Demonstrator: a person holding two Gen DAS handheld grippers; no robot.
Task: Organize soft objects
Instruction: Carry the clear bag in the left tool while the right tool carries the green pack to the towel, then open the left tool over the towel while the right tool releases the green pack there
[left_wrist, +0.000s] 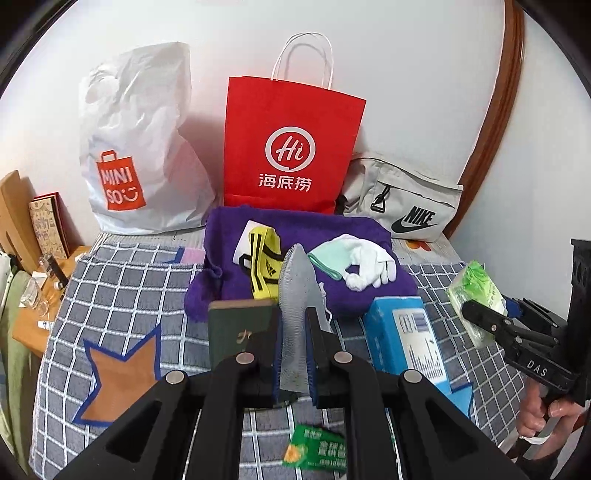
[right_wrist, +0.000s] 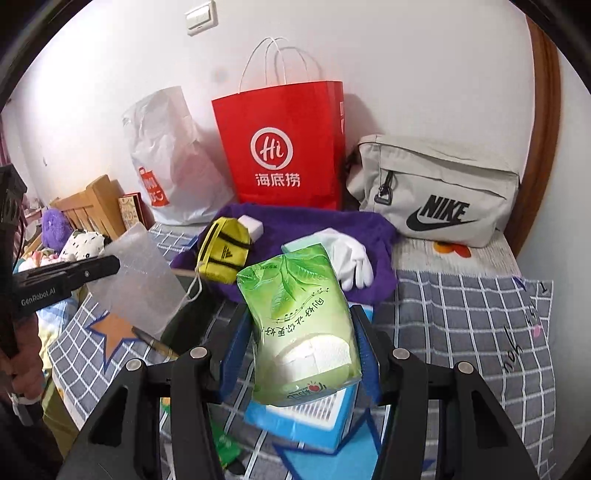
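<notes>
My left gripper (left_wrist: 294, 317) is shut on a thin silvery bubble pouch (left_wrist: 295, 291) that stands up edge-on between its pads. The right wrist view shows the same pouch (right_wrist: 136, 280) flat, with a white string hanging from it. My right gripper (right_wrist: 300, 314) is shut on a green tissue pack (right_wrist: 299, 325), held above the bed. On a purple towel (left_wrist: 306, 225) lie a yellow and black pouch (left_wrist: 264, 266), a mint cloth (left_wrist: 327, 258) and a white glove (left_wrist: 369, 267).
Against the wall stand a white plastic bag (left_wrist: 136, 147), a red paper bag (left_wrist: 291, 147) and a grey Nike bag (left_wrist: 402, 203). A blue box (left_wrist: 406, 339), a dark green book (left_wrist: 236, 328) and a green sachet (left_wrist: 317, 450) lie on the checked blanket (left_wrist: 122, 288). A wooden side table (left_wrist: 33, 325) is at left.
</notes>
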